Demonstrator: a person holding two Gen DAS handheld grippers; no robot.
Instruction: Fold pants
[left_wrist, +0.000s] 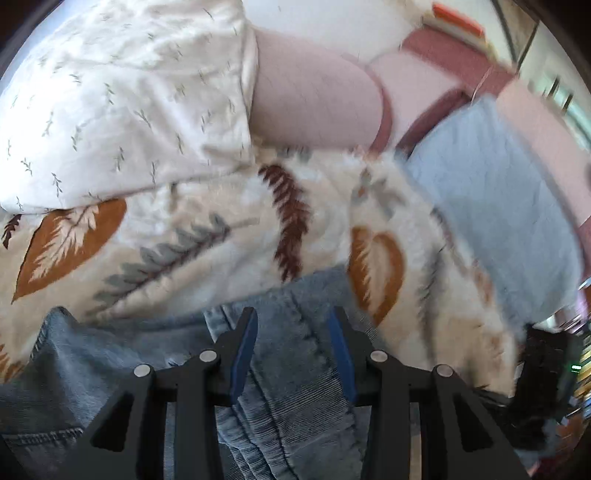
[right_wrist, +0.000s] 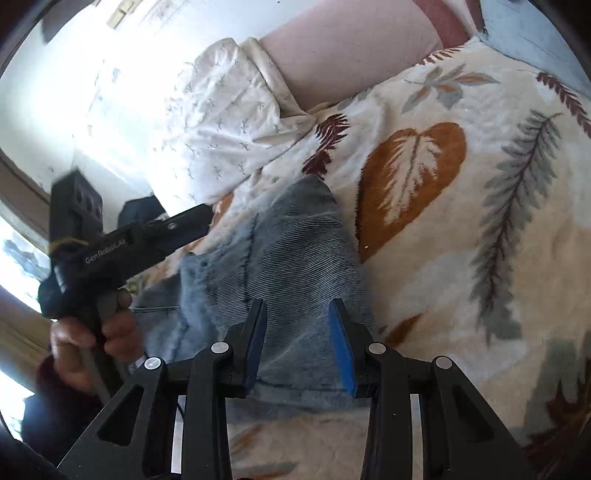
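Here, in the left wrist view, the faded blue denim pants (left_wrist: 288, 369) lie bunched on the fleecy cream blanket with brown and grey leaves (left_wrist: 184, 236), apparently partly folded and not yet squared up, while the left gripper (left_wrist: 292, 350) hangs over a seam, jaws partly spread, pinching nothing. In the right wrist view, the right gripper (right_wrist: 298, 343) likewise stands partly spread above a doubled leg, empty.

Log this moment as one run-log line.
step: fold pants | left claw: open over jeans | right claw: open over jeans | surface: leaf blanket
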